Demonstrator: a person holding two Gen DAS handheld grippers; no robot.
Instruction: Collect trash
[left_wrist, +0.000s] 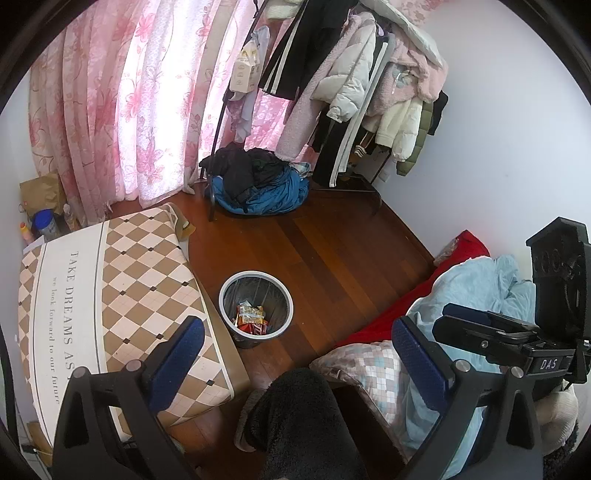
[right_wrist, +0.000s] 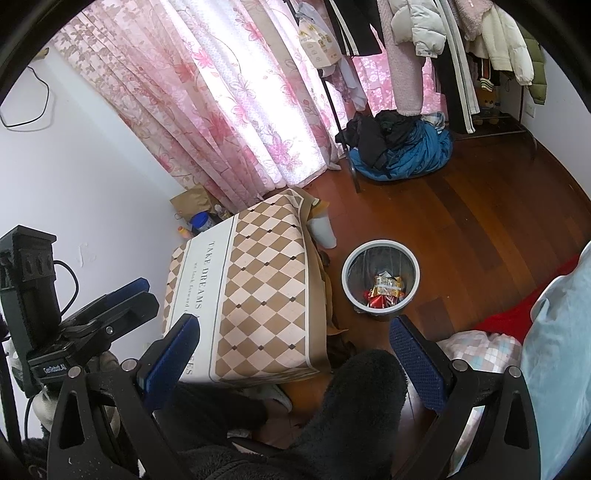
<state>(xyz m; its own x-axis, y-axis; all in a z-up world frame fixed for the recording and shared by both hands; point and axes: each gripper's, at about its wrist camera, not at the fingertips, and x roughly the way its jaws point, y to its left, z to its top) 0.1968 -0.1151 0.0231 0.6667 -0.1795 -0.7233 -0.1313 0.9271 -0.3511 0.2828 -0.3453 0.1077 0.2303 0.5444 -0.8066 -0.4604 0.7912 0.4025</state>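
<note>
A round grey trash bin (left_wrist: 258, 274) with a dark liner stands on the wooden floor between the low table and the bed. Red and gold snack wrappers (left_wrist: 252, 318) lie at its bottom. My left gripper (left_wrist: 298, 325) hovers above and just short of the bin, open, with nothing between its blue pads (left_wrist: 177, 354). In the right wrist view the same bin (right_wrist: 380, 243) and wrappers (right_wrist: 386, 291) sit ahead and to the right. My right gripper (right_wrist: 294, 322) is open and empty too. Each gripper's body shows at the edge of the other's view.
A low table with a checked cloth (left_wrist: 122, 280) stands left of the bin. A bed with a blue quilt (left_wrist: 476, 288) and red blanket lies right. A person's dark fleece leg (left_wrist: 295, 413) is below. A clothes pile (left_wrist: 258, 181) and loaded rack stand behind.
</note>
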